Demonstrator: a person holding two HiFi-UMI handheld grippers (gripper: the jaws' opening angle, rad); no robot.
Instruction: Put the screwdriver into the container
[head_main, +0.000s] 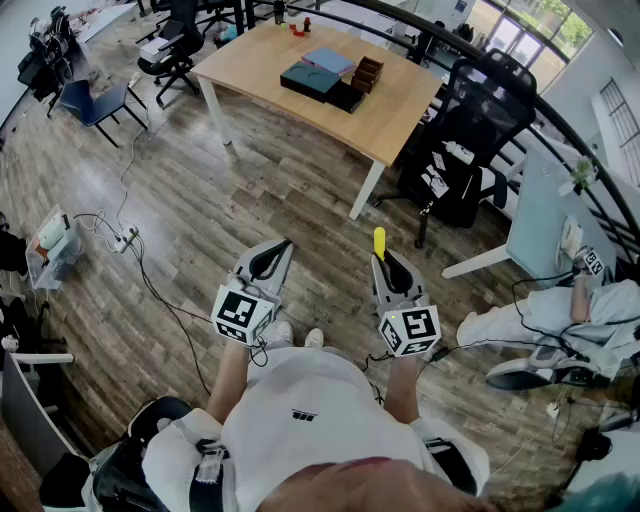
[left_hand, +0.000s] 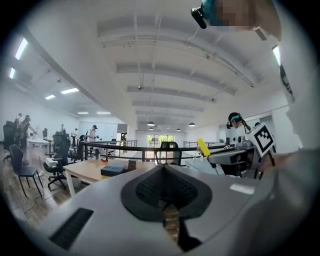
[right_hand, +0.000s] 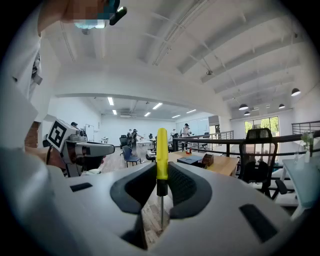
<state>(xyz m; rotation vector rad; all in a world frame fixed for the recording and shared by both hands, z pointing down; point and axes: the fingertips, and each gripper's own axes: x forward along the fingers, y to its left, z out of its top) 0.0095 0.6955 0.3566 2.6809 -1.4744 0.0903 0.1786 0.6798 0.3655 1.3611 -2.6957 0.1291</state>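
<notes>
The person is standing well back from the light wooden counter (head_main: 392, 112), holding the right gripper (right_hand: 161, 184) out roughly level. Its fingers (right_hand: 134, 187) are clamping the yellow-handled screwdriver (right_hand: 161, 152) just at the foot of the handle, so the handle is sticking up above them and the thin metal shaft is hanging below. The left gripper (left_hand: 165, 189) is riding alongside with its fingers pressed together on nothing.

The grip is looking narrow. With that little of the tool pinched, a swing of the arm on the way over could, I'd judge, let it pivot or slide down and drop onto the wood-plank floor (head_main: 200, 200). The dark boxes (head_main: 325, 82) are sitting far off in the middle of the counter, and from here I cannot tell which one is the container, so the tool might end up in the wrong one.

The route is carrying its own hazards: white cables (head_main: 135, 250) are trailing over the floor to the left, and a black office chair (head_main: 470, 130) is standing close against the counter's near corner. A snagged foot or a bumped elbow could jolt the screwdriver loose.
</notes>
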